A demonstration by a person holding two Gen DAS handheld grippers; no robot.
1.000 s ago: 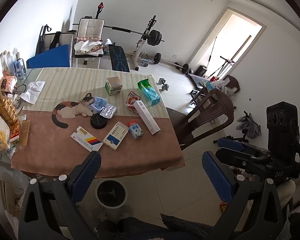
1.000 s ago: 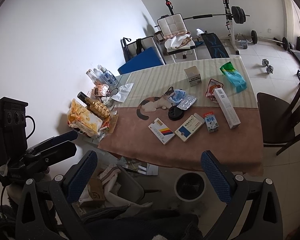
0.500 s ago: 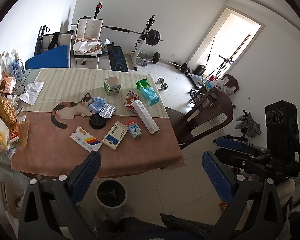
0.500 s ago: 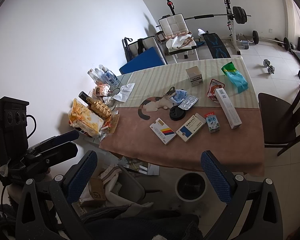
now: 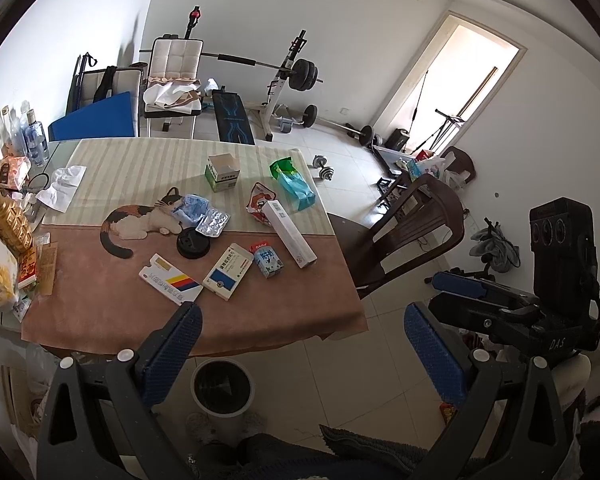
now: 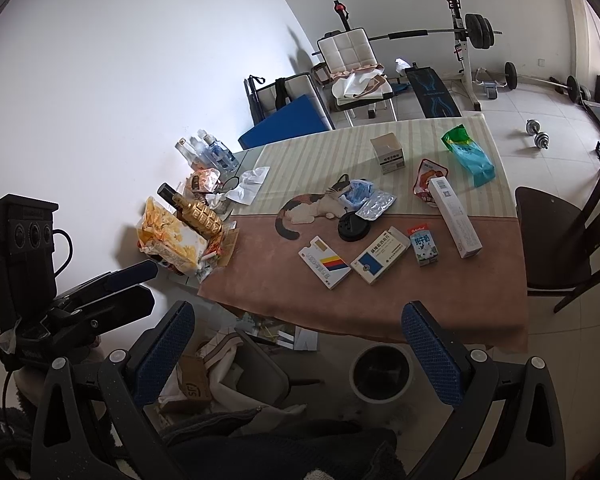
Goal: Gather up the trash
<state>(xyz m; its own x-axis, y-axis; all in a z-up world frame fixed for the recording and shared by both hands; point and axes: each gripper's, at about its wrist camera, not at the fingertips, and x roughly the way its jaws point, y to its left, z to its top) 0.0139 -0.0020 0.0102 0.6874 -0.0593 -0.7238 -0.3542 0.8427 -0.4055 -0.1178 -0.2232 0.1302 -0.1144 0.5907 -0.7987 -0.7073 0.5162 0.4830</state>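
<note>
Trash lies on the table: two medicine boxes, a small milk carton, a long white box, a black lid, a blister pack, a green-blue bag and an open carton. A white trash bin stands on the floor under the near table edge. My left gripper and right gripper are both open and empty, held well short of the table.
A dark chair stands at the table's right side. Bottles and snack packs crowd the table's left end. A crumpled tissue lies there too. A weight bench and barbell stand behind. Boxes and cloth lie on the floor.
Both views have shifted only slightly. Nothing on the table has moved and both grippers stay open.
</note>
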